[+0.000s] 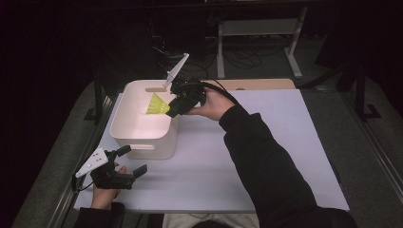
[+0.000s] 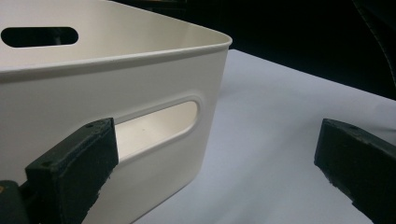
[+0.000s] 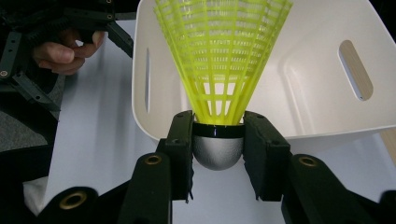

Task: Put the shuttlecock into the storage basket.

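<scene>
Yellow shuttlecock [image 3: 223, 60] clamped by cork between right gripper [image 3: 218, 154] jaws.

A white-topped bench [image 1: 266, 156] carries a cream plastic bin [image 1: 142, 142] with slotted handles, which stands directly on it just ahead of the left gripper's open jaws and partly beneath the right gripper's jaws, the bench surface around it otherwise bare and flat.

High view looks down from above; both claw views sit close, sharing the white bin [image 1: 142, 137]
</scene>
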The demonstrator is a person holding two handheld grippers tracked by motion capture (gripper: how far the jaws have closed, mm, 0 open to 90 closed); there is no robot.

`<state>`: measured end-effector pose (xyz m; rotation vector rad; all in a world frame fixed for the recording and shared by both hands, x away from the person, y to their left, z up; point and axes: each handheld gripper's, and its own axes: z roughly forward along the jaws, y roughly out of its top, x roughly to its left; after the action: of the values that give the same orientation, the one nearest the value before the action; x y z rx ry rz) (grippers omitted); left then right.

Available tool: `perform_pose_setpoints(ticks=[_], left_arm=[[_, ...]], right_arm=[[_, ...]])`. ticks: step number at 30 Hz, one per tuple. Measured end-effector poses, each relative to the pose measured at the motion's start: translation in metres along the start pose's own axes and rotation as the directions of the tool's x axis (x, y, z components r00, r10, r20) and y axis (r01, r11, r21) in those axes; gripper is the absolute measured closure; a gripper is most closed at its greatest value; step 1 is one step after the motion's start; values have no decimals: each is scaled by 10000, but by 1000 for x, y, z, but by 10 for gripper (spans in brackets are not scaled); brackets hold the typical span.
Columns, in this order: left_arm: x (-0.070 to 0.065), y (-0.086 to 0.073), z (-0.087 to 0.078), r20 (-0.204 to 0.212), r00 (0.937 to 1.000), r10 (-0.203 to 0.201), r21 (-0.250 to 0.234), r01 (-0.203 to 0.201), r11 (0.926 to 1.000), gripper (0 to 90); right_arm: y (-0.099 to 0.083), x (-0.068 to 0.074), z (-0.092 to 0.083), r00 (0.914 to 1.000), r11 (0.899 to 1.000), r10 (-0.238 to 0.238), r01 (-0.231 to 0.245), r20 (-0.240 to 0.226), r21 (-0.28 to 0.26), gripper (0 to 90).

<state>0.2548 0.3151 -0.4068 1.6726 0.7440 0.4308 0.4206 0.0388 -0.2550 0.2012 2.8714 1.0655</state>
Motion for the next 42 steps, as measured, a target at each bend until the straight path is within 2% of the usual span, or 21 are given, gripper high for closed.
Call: perform_pose_setpoints(ticks=[23,27,42], left_arm=[[0,0,0,-1,10000,3,3,-3,10000,0],[0,0,0,2,10000,-1,3,1,10000,0],[0,0,0,23,10000,-4,6,4,10000,0]], right_arm=[[13,3,21,9993,9999,-142,141,-349,-46,634],[14,4,25,9984,9998,-162,156,-534,-118,635],[14,5,44,9966,9998,-122,134,-809,145,634]])
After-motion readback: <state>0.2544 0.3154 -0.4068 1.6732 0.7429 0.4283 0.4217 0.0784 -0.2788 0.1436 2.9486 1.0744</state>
